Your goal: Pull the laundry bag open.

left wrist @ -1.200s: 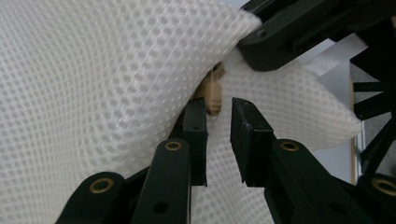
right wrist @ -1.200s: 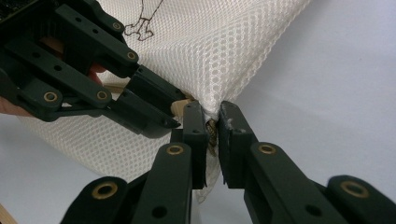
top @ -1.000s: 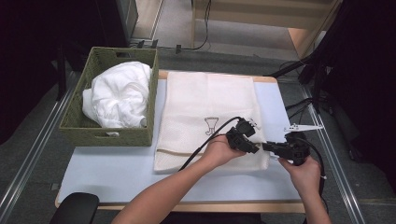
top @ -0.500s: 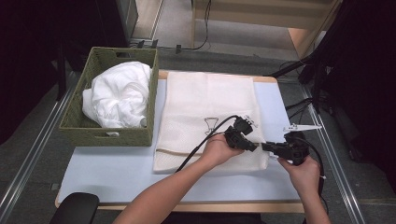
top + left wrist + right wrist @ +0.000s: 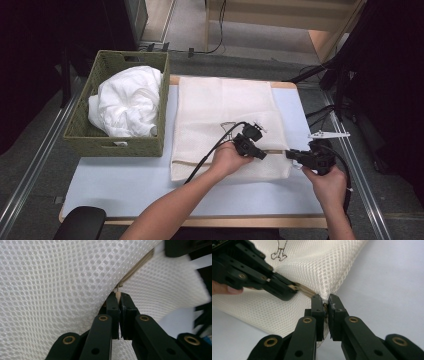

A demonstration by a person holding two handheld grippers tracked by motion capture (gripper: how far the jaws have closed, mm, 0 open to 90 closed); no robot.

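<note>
High view: a white mesh laundry bag (image 5: 227, 125) lay flat on a pale blue table (image 5: 125, 185), with a green woven basket (image 5: 80, 127) of crumpled white cloth (image 5: 127, 102) at its left. The left gripper (image 5: 261, 155) and right gripper (image 5: 291, 156) met at the bag's near right edge. Grey floor, metal rails and cables surrounded the table.

Left gripper view: the jaws, having just closed, were clenched on the small tan zipper pull (image 5: 118, 294) at the end of the zipper (image 5: 137, 267).

Right gripper view: the jaws were clamped on the bag's corner (image 5: 325, 298), the zipper's end between them.

Judged progress: both grips appeared set and the zipper looked closed, so pulling it open and loading the cloth remained.
</note>
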